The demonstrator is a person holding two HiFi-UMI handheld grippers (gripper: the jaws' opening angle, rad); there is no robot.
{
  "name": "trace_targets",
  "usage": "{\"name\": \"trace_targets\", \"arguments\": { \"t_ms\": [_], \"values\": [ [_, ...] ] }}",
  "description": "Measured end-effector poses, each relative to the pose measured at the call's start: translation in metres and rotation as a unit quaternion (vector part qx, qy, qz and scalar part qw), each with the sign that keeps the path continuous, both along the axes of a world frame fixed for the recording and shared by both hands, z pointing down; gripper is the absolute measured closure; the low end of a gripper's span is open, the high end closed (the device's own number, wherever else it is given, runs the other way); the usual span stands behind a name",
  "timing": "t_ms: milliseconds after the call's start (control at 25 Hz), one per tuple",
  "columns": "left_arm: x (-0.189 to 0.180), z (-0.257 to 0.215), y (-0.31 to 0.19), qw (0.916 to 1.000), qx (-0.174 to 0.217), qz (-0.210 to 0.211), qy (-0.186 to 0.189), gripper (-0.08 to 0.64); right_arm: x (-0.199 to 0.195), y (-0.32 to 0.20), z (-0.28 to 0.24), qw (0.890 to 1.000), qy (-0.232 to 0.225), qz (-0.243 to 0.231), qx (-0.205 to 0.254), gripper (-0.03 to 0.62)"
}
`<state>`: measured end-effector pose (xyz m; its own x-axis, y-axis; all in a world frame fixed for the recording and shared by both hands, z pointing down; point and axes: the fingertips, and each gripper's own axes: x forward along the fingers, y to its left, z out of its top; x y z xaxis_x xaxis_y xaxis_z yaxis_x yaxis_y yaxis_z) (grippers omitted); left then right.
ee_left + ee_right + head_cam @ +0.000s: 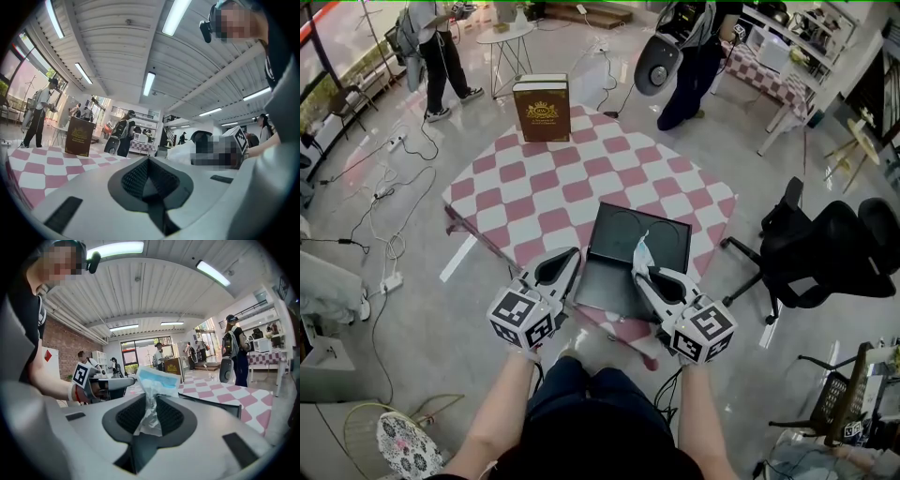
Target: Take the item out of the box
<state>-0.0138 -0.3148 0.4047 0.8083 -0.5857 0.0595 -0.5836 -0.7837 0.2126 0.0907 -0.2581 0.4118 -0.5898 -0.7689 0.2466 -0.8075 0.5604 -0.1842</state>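
A flat black box (670, 239) lies open at the near edge of the pink-and-white checkered table (544, 197). My right gripper (640, 271) is shut on a clear plastic packet (642, 249) with a pale blue item inside, held just above the box. In the right gripper view the packet (157, 378) stands up between the closed pads, and the box's black rim (211, 404) shows to its right. My left gripper (571, 255) hovers at the box's left edge, shut, with nothing in it. Its pads (136, 176) meet in the left gripper view.
A tall brown box (542, 108) with gold print stands at the table's far end. A black office chair (825, 248) is to the right, and cables run over the floor on the left. People stand behind the table near a round side table (504, 33).
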Motion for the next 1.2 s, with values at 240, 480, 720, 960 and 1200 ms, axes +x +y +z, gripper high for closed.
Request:
{"name": "trace_targets", "arguments": {
  "t_ms": [240, 480, 720, 960, 1200],
  "values": [
    [0.003, -0.008, -0.002, 1.0000, 0.008, 0.002, 0.002, 0.560, 0.004, -0.003, -0.008, 1.000, -0.010, 0.006, 0.009, 0.518],
    [0.004, -0.015, -0.005, 0.9999, 0.014, 0.003, 0.002, 0.560, 0.008, -0.005, -0.017, 1.000, -0.017, 0.010, 0.018, 0.518],
    [0.006, -0.025, -0.008, 0.9997, 0.022, 0.003, 0.004, 0.560, 0.010, -0.008, -0.026, 0.999, -0.021, 0.013, 0.026, 0.518],
    [0.007, -0.032, -0.009, 0.9995, 0.028, 0.001, 0.010, 0.560, 0.012, -0.009, -0.032, 0.999, -0.023, 0.014, 0.033, 0.518],
    [0.009, -0.040, -0.009, 0.9993, 0.035, 0.003, 0.016, 0.560, 0.016, -0.010, -0.040, 0.998, -0.032, 0.021, 0.042, 0.518]
  ]
}}
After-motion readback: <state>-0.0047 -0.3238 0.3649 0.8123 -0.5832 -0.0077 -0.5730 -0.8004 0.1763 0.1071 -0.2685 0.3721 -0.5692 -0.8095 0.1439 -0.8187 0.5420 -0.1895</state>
